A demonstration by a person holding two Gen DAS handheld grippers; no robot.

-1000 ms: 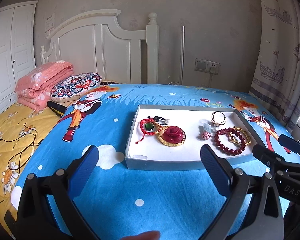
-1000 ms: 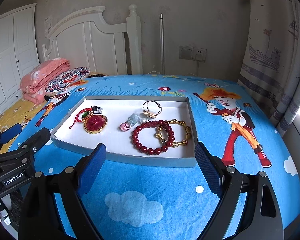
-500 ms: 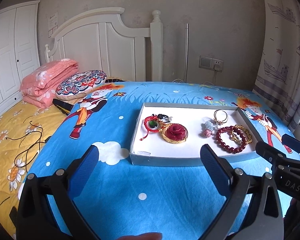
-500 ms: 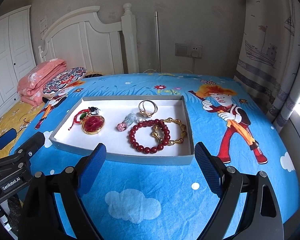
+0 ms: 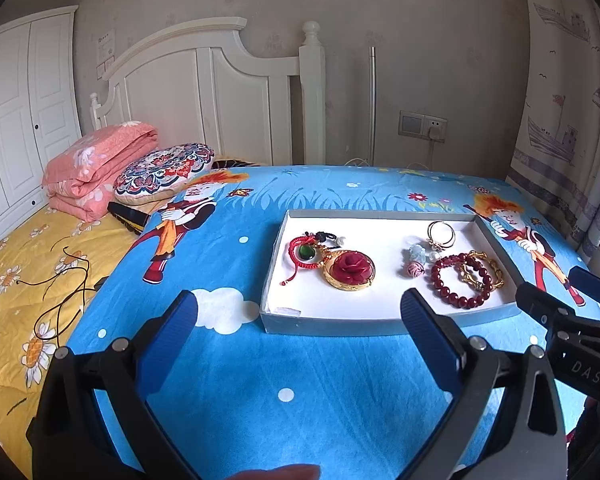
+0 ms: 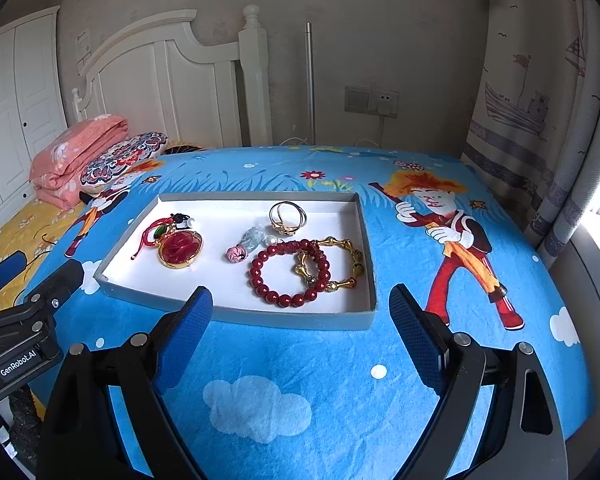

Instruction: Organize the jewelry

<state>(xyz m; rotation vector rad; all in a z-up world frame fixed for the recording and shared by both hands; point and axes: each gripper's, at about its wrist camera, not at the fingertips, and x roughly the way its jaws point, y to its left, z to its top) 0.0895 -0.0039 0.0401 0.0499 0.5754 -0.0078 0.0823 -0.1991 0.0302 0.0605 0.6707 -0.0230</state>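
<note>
A shallow grey tray [image 5: 328,325] [image 6: 236,317] with a white floor lies on the blue blanket. In it are a red rose pendant [image 5: 350,271] [image 6: 180,249] with a red cord and green stone, a red bead bracelet [image 5: 458,286] [image 6: 288,276] overlapping a gold link bracelet [image 5: 485,268] [image 6: 346,258], gold rings [image 5: 441,234] [image 6: 287,218], and small pale and pink beads [image 5: 415,262] [image 6: 244,245]. My left gripper [image 5: 300,332] and right gripper [image 6: 300,324] both stand open and empty, short of the tray's near edge.
The blue cartoon blanket [image 5: 284,392] covers the bed. A folded pink quilt [image 5: 96,168] and patterned cushion [image 5: 164,166] lie at the far left by the white headboard [image 5: 220,92]. A black cord [image 5: 66,288] lies on the yellow sheet. A curtain [image 6: 540,112] hangs on the right.
Both grippers have drawn back and risen slightly, so the tray looks smaller and farther away. The jaws stayed open and the jewelry has not moved.
</note>
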